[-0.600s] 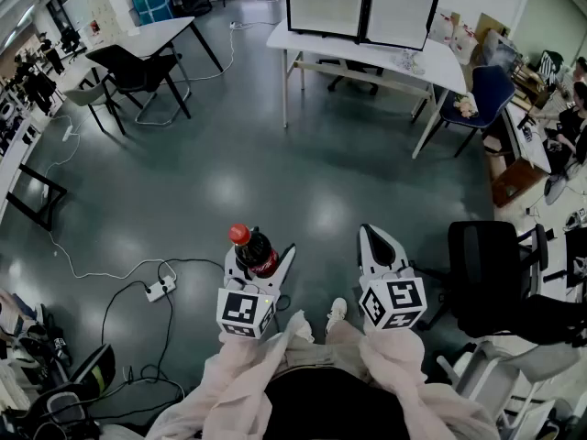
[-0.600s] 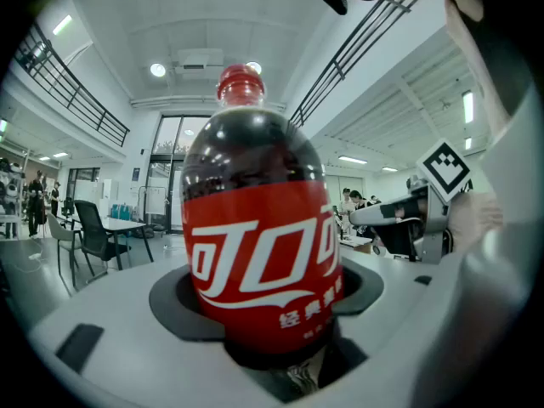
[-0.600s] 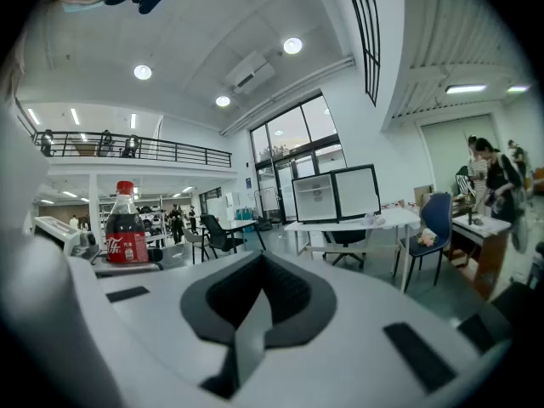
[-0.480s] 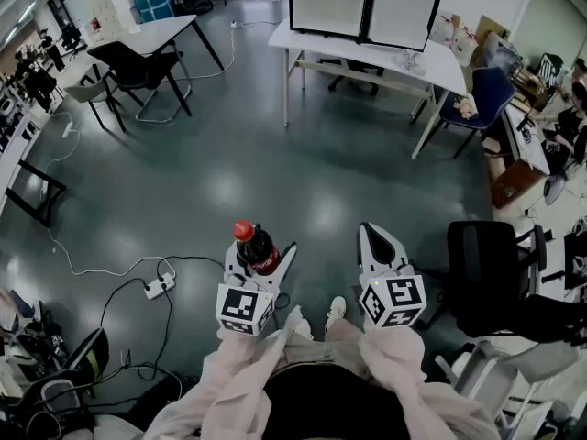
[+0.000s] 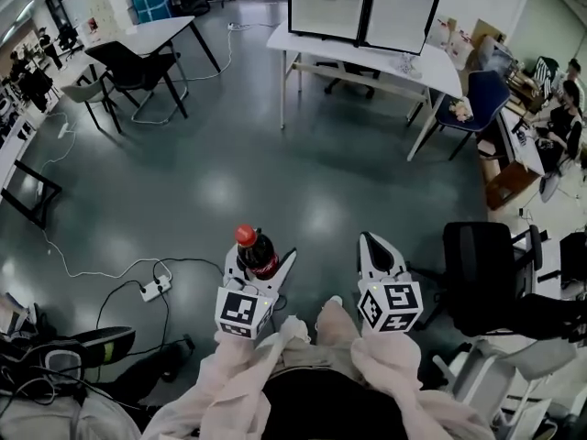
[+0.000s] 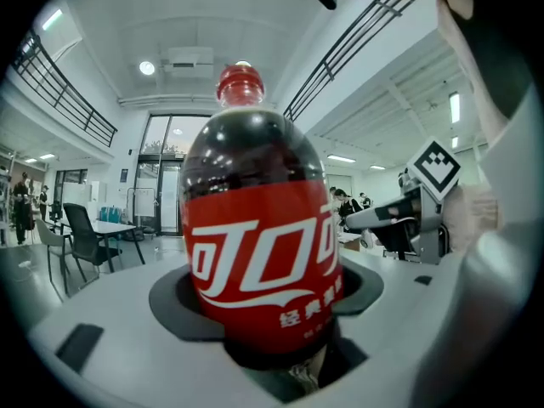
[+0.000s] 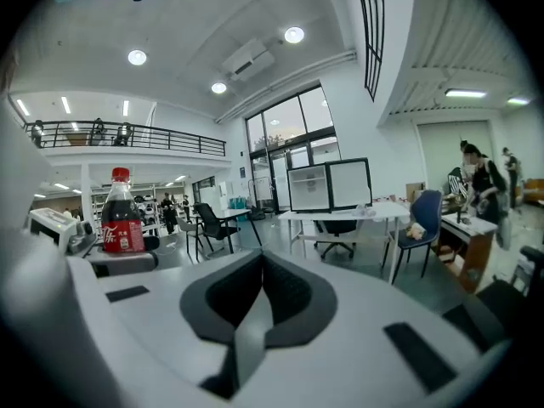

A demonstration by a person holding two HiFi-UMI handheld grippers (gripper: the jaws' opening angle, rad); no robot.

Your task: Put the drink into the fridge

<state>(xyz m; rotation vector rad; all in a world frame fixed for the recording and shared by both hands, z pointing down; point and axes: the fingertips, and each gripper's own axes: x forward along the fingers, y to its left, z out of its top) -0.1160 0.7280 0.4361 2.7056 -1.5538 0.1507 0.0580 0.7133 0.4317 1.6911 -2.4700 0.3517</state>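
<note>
The grey floor [image 5: 229, 172] spreads wide around the white table [image 5: 367, 58]. The fridge [image 5: 362, 7] sits on top of that table with its door open. A blue chair [image 5: 484, 94] stands at the table's right end, and a black office chair [image 5: 486, 264] is well apart from the table. Well short of the table, the left gripper [image 5: 261, 255] clamps the upright cola bottle [image 5: 255, 253] at its red label. Beside it, equally far from the table, the right gripper [image 5: 370, 242] has its jaws pressed together on nothing.
</note>
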